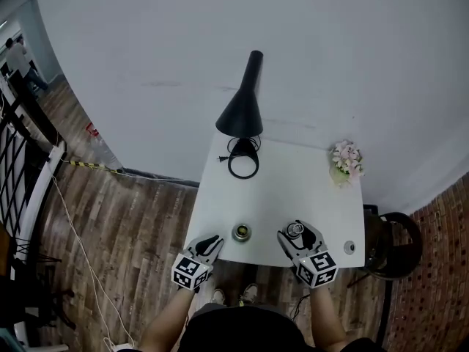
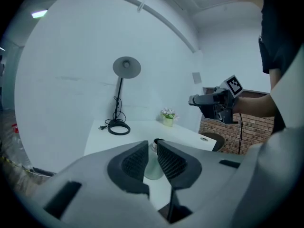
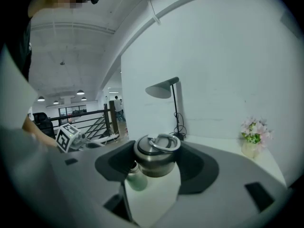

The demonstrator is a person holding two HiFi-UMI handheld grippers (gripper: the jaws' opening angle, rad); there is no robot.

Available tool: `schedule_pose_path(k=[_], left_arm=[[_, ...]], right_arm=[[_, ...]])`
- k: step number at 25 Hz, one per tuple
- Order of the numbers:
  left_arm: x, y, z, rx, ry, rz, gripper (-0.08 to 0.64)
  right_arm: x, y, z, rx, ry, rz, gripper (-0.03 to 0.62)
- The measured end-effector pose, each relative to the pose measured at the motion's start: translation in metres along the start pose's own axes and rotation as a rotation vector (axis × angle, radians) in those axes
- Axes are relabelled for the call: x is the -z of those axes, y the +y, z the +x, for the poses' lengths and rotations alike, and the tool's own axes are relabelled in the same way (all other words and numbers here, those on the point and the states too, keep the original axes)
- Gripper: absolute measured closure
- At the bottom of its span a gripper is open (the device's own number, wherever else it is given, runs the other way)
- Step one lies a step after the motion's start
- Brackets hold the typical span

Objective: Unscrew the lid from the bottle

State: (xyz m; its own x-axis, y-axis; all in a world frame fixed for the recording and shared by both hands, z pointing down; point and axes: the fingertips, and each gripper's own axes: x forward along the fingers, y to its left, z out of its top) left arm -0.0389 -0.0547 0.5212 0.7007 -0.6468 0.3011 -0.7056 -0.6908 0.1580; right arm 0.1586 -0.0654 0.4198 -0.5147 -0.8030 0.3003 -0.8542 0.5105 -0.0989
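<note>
Well, my right claw (image 3: 156,167) grips the steel lid (image 3: 156,150) by its sides, ring uppermost, lifted clear of the bottle (image 1: 241,232). The bottle stands upright and open-mouthed on the white table (image 1: 293,182), below and to the left of that claw, between it and my left claw (image 1: 213,241). The left claw's jaws sit almost together on nothing, and it looks the nearer. I judge the unscrewing done; the lid wants setting down.
</note>
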Motion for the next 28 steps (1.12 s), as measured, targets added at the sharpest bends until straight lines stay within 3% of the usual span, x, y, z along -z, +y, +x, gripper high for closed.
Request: schedule_pose_path(k=[3,7,12,16,22,28], left_arm=[[-0.024,0.009,-0.009,-0.063,-0.054,-0.004,0.522],[-0.063,0.019,-0.028,-0.127,-0.149,-0.005,0.536],[-0.114,0.028,-0.06,-0.199,-0.247,0.098,0.537],[-0.147,0.016,-0.083,-0.214,-0.323,0.176,0.537],[-0.171,0.007,-0.115,-0.267,-0.388,0.213,0.537],[-0.161,0.008,-0.115,-0.269,-0.352,0.234,0.537]], right_arm=[[-0.005,-0.013,-0.011,0.045,0.012,0.022,0.327],[-0.01,-0.03,-0.027,0.096,0.004,0.046,0.327],[-0.025,-0.04,-0.04,0.139,-0.035,0.04,0.327],[-0.037,-0.045,-0.058,0.184,-0.063,0.037,0.327],[-0.049,-0.035,-0.073,0.184,-0.1,0.065,0.327],[-0.053,-0.023,-0.077,0.177,-0.105,0.059,0.327]])
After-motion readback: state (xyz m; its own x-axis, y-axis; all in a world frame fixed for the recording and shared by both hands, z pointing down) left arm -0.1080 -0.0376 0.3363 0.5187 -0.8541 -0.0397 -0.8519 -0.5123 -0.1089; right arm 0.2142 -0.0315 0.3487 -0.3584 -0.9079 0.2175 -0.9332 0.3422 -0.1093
